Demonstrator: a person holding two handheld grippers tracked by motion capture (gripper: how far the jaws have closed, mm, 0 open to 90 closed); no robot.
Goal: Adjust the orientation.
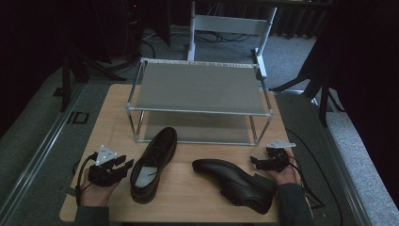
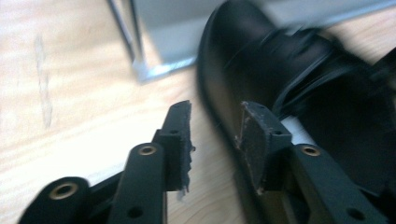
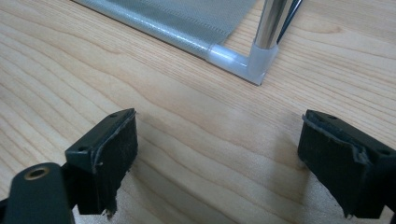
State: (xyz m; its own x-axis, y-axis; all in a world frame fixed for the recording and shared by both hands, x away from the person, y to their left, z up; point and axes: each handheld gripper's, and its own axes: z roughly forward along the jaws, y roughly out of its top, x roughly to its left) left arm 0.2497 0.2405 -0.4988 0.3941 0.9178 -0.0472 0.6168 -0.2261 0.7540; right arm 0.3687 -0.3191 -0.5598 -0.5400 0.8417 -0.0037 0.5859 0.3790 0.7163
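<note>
A light wooden counter (image 1: 197, 197) carries a two-tier rack (image 1: 200, 87) at its far middle, built of chrome tubes with pale plastic corner joints and grey mesh shelves, the lower shelf resting close to the wood. Beyond the counter, on grey carpet (image 1: 291, 52), stands a white metal frame (image 1: 230, 23) with dark cables lying around its foot. A metal rail (image 1: 42, 146) runs along the floor at the left.

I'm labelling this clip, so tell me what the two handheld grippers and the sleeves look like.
Both the left gripper and the right gripper are black, each topped by a grey three-cornered plate and trailing a black cable. Their dark, frayed pads sit on arms with brass-coloured rivets. The sleeves are dark grey.
</note>
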